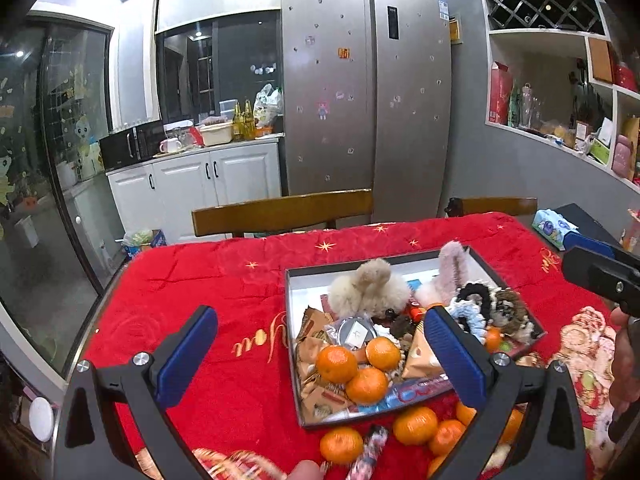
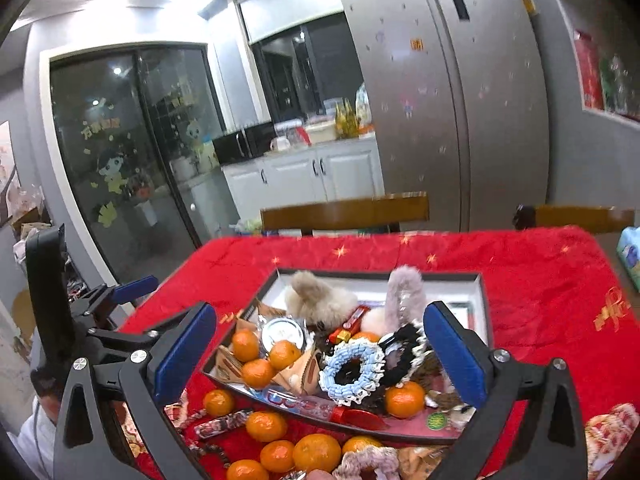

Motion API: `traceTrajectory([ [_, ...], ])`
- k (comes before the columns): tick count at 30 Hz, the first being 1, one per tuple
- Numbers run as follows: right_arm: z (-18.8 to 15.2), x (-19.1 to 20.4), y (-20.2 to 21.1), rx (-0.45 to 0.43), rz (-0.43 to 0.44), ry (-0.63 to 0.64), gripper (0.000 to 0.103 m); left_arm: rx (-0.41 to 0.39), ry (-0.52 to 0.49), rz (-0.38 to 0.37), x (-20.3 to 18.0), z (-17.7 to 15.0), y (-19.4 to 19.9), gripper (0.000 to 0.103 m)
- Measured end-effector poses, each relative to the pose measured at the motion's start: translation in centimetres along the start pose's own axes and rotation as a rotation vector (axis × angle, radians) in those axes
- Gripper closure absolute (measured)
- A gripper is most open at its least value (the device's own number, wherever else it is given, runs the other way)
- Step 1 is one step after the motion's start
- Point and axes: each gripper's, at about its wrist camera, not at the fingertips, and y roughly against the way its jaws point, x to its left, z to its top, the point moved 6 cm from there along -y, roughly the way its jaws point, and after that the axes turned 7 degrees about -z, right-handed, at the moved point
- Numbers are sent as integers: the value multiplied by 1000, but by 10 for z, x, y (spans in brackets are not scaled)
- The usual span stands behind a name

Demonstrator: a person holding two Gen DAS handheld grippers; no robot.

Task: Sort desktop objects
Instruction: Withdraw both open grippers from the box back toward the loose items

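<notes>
**Mei:** Left wrist view first. The left gripper [image 1: 320,344] has its blue pads spread wide with nothing between them, hanging above the near left part of the box [image 1: 292,312].

**Jun:** And the box is our landmark?

**Mei:** Yes. It sits on the red tablecloth [image 1: 192,280], and it is crowded. Three tangerines [image 1: 362,364] lie together at its near left end, touching a round silver tin [image 1: 354,332] just behind them. A beige fluffy hair claw [image 1: 370,286] sits toward the far side of the box, with a pink fuzzy clip [image 1: 450,272] standing upright to its right.

**Jun:** Anything outside the box?

**Mei:** More loose tangerines [image 1: 416,424] on the cloth just in front of its near edge, beside a patterned candy stick [image 1: 370,452].

**Jun:** Right wrist view?

**Mei:** The right gripper [image 2: 320,354] is also spread wide and empty, over the near side of the box [image 2: 482,304]. A light blue scrunchie [image 2: 352,372] lies near the box's front edge, touching a black scrunchie [image 2: 400,346] behind it. One tangerine [image 2: 404,398] rests just right of the blue scrunchie.

**Jun:** Beyond the box?

**Mei:** Two wooden chair backs [image 2: 344,210] stand at the table's far edge, and a silver fridge [image 2: 440,100] behind them.
</notes>
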Motion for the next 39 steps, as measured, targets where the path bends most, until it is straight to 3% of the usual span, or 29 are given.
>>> traceTrajectory([
  [4,3,1,31,-26,4,12,0,-16,-12,0,-2,-3,41,0],
  [10,-1,2,79,-67,1,-5,0,36,15,-23,-11,-26,88,0],
  [16,-15,13,112,-141,-83,54,0,-3,14,-27,-38,-38,119,0],
  [21,-31,4,124,-191,-87,4,0,34,30,-59,-56,-56,111,0],
  [26,-47,-15,121,-178,-68,-82,0,38,56,-62,-57,-68,96,0],
  [30,-66,-28,105,-109,-91,-101,0,41,102,-72,-51,-86,79,0],
  [34,-83,-29,91,-51,-42,-119,0,144,86,-97,-54,-115,57,0],
  [39,-97,-20,76,-5,-40,-64,0,193,72,-80,-54,-132,41,0],
])
